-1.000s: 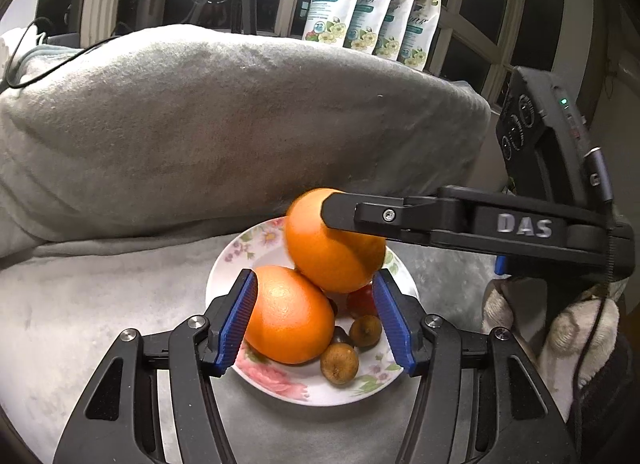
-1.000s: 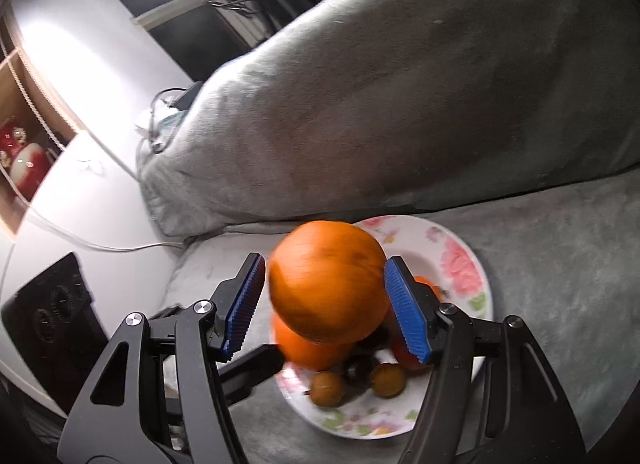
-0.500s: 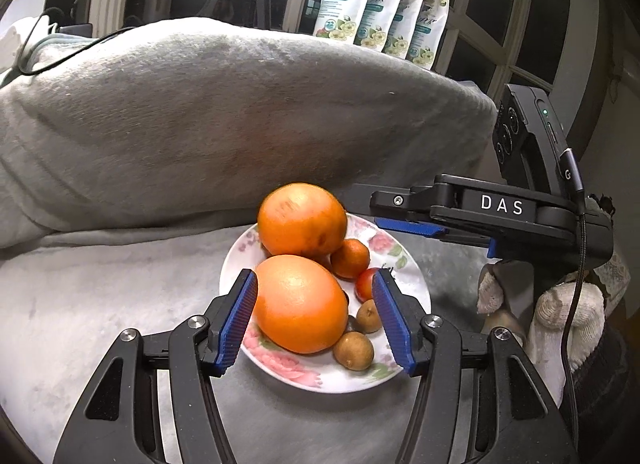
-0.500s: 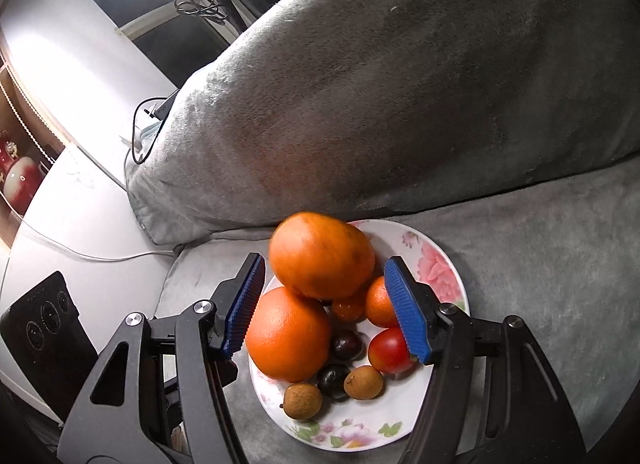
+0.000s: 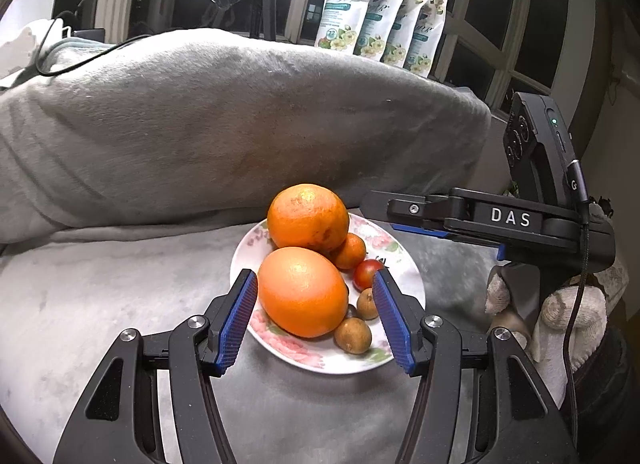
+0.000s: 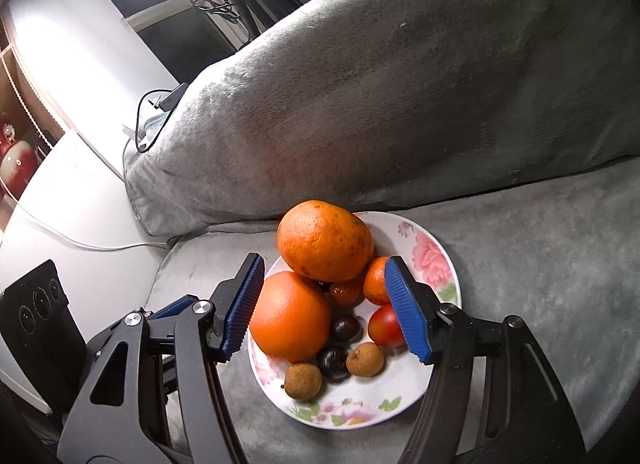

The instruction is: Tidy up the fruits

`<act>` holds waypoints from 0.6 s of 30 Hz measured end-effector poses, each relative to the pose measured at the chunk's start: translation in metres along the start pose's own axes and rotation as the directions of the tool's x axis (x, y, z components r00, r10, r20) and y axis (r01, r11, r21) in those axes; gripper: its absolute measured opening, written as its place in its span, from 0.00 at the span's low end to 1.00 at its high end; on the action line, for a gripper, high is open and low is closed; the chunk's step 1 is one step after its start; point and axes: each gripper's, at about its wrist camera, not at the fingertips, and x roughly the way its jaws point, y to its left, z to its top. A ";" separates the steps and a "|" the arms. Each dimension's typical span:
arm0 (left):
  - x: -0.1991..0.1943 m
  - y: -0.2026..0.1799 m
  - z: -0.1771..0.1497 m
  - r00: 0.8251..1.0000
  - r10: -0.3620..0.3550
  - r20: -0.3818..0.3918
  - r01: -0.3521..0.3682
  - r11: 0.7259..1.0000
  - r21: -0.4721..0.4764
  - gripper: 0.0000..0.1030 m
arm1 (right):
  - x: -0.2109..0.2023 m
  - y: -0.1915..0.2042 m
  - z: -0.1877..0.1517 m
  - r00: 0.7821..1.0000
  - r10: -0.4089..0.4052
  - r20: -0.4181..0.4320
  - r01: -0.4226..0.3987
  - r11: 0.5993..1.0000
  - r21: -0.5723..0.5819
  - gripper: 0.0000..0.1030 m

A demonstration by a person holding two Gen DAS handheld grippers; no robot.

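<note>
- Fruit placement: all fruit sits gathered on one floral plate (image 6: 440, 260), which rests on a grey blanket (image 6: 540, 264) just in front of a large covered cushion (image 5: 240, 124). Judged from the task, grouping everything on a single plate is the intended arrangement.
- Stacking: the upper orange (image 6: 325, 240) lies at the back of the plate, leaning on the front orange (image 6: 290, 316) and on two small tangerines (image 6: 376, 280). This support probably keeps it from rolling off the rim.
- Small fruit: a red tomato-like fruit (image 6: 384, 326), two dark plum-like fruits (image 6: 334, 362) and two brown longan-like fruits (image 6: 303, 381) fill the front of the plate, where the large fruit leaves room.
- Appearance: both oranges are large with pitted skin; the upper one carries brown specks, the front one is smoother and paler.
- Left gripper (image 5: 316, 320): jaws stand moderately apart and hold nothing; the front orange shows between them in the left wrist view, with a gap at each pad.
- Right gripper (image 6: 324, 308): jaws stand moderately apart and empty, above the near side of the plate. No pad touches fruit.
- Task status: judged largely complete, since no loose fruit shows off the plate.
</note>
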 end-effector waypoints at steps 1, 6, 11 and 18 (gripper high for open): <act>-0.002 0.000 -0.001 1.000 0.001 0.002 -0.001 1.000 -0.001 0.58 | -0.002 0.002 -0.002 1.000 -0.009 0.003 0.009 1.000 -0.008 0.64; -0.010 0.001 -0.003 1.000 0.005 0.012 -0.005 1.000 -0.006 0.58 | -0.012 0.007 -0.007 0.999 -0.038 0.017 0.039 0.999 -0.035 0.71; -0.015 0.000 -0.006 1.000 0.013 0.013 -0.013 1.000 -0.002 0.59 | -0.021 0.014 -0.010 0.996 -0.078 0.040 0.080 0.995 -0.065 0.82; -0.021 0.004 -0.010 0.999 0.031 0.011 -0.031 0.999 -0.011 0.71 | -0.032 0.028 -0.016 0.984 -0.166 0.061 0.172 0.978 -0.121 0.83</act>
